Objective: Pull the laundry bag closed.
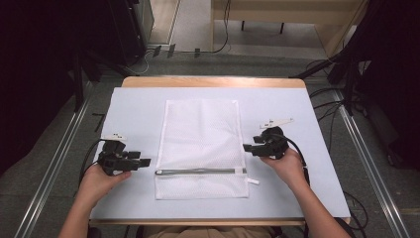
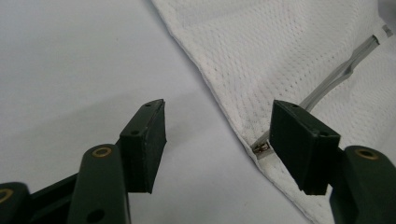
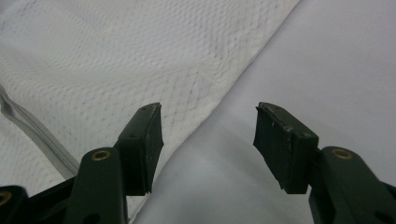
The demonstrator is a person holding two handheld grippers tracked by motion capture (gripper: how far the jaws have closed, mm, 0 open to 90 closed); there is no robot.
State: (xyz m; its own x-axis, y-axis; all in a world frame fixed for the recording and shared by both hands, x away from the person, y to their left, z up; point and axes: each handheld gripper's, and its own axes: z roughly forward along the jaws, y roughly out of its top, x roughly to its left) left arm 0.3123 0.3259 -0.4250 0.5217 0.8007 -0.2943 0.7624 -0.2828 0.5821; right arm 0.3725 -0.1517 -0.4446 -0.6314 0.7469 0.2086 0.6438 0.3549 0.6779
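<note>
1. The left gripper [image 1: 146, 162] has its jaws standing apart with nothing between them, held just beside the left edge of the white mesh bag [image 1: 200, 144]. In the left gripper view [image 2: 217, 147] the bag's edge [image 2: 289, 56] runs between the two black jaws without either pad pressing on it.
2. The right gripper [image 1: 246, 148] also has its jaws spread with nothing clamped, just at the bag's right edge. In the right gripper view [image 3: 208, 142] the bag's edge [image 3: 140, 60] lies under the gap between the jaws.
3. The mesh bag lies flat in the middle of the table, its long side running away from the person.
4. A grey zipper [image 1: 200, 171] crosses the bag near its closer end, running from left edge to right edge; its metal slider [image 2: 261, 147] sits at the left end, close to the left gripper's jaw.
5. A small white tab [image 1: 253, 181] sticks out at the bag's right edge near the zipper's end.
6. The bag rests on a pale sheet [image 1: 133, 114] that covers the wooden table [image 1: 213, 82].
7. The person's hands hold the grippers from the near side, one at each flank of the bag.
</note>
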